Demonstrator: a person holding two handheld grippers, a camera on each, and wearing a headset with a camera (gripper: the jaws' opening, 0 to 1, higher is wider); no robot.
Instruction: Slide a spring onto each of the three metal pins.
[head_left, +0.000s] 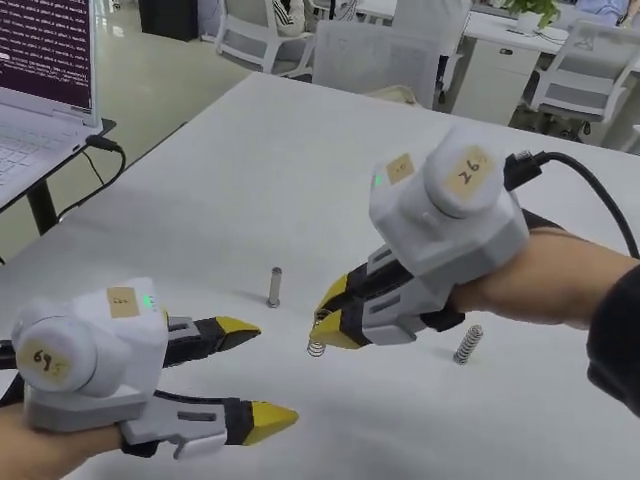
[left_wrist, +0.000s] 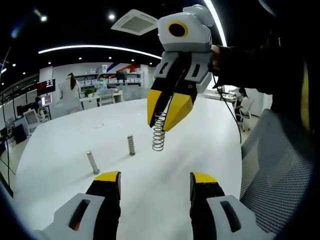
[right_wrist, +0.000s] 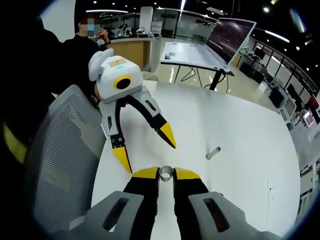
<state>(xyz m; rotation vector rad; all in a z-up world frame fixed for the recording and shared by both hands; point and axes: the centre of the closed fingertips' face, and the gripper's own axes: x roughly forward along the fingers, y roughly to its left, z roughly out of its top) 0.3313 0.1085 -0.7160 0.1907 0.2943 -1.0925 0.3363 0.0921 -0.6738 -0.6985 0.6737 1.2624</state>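
The spring (head_left: 317, 346) hangs upright from the yellow tips of the right gripper (head_left: 330, 322), whose jaws are pinched shut on its top coils. Its lower end is close over the white table (head_left: 300, 180). In the right gripper view it shows end-on as a ring between the two closed tips.

Just beyond it and to the left a bare metal pin (head_left: 274, 287) stands upright, apart from the spring, with clear surface all round it. A second spring (head_left: 468, 343) lies on the other side of the right gripper, near the person's wrist. Whether it sits on a pin cannot be told.

The left gripper (head_left: 255, 372) hovers at the near left with its jaws spread wide and nothing between them, its tips pointing toward the held spring with a gap of bare table between.

Past the pin the tabletop runs wide and free to its far edge. Its left edge slants away toward a laptop (head_left: 45, 70) on a separate stand, and chairs (head_left: 360, 55) stand behind the far edge.
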